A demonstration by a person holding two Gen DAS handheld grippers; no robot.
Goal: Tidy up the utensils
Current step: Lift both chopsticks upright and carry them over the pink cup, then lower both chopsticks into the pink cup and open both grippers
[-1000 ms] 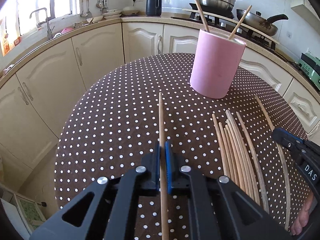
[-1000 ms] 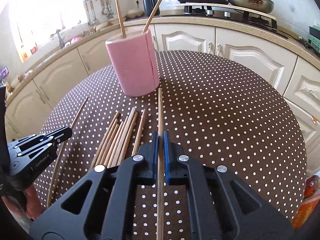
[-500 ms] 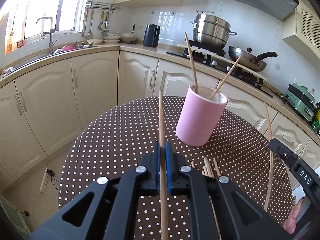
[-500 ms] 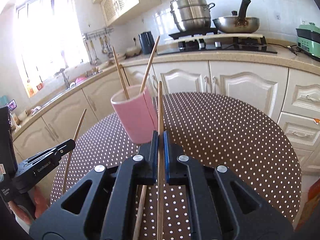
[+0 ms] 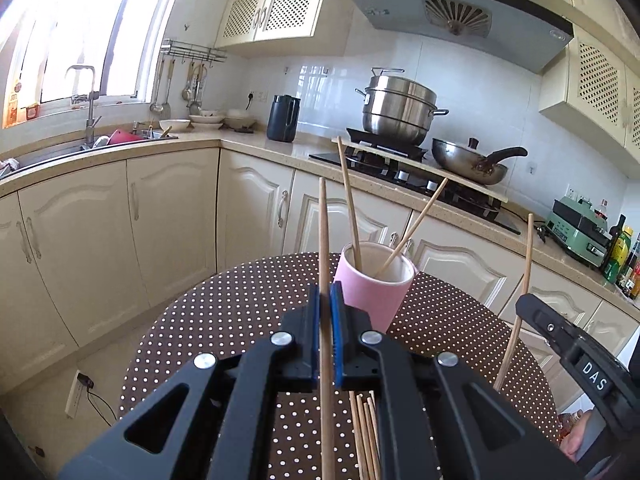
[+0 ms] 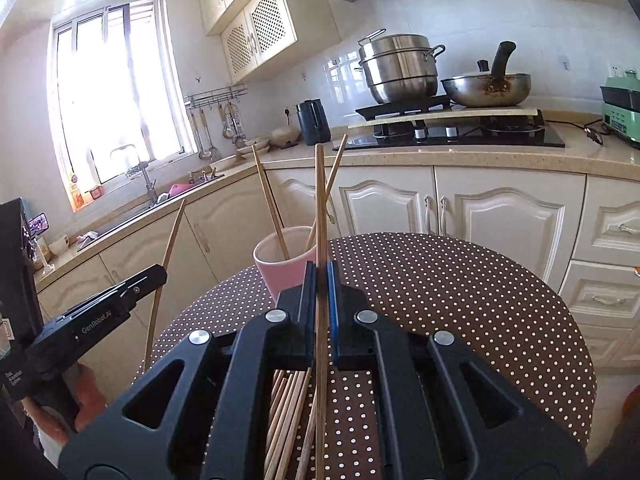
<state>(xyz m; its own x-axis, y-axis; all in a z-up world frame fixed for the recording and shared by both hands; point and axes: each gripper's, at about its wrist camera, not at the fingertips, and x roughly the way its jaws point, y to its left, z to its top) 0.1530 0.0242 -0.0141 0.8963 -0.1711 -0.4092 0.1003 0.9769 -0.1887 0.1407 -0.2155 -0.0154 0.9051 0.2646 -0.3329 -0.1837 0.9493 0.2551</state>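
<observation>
While the kitchen cabinets [image 5: 172, 232] fill the background of both views, the round counter [image 6: 460, 300] with its brown, white-dotted cloth sits in front of them and carries the task's things. On the stove behind stand a stacked steel steamer pot [image 5: 400, 110] and a wok [image 5: 468, 160] with a dark handle; a black kettle [image 5: 283, 118] stands further left along the worktop.

A pink cup [image 5: 372, 288] stands upright on the counter toward its far side, with two chopsticks in the cup [image 5: 350, 204] leaning apart from each other, one left and one right. Nearer the cameras, a bundle of loose chopsticks [image 6: 286, 412] lies flat on the cloth, seen below the tongs in both views.

Both tools are raised above the counter and point roughly level toward the cup. The left tongs [image 5: 325, 332] are clenched on the left chopstick [image 5: 323, 232], whose free end rises in front of the cup's left edge. The right tongs [image 6: 319, 312] are likewise clenched on the right chopstick [image 6: 320, 208], whose tip stands in line with the cup's right rim. Each tool shows in the other's view, at the side, with its stick slanting upward.
</observation>
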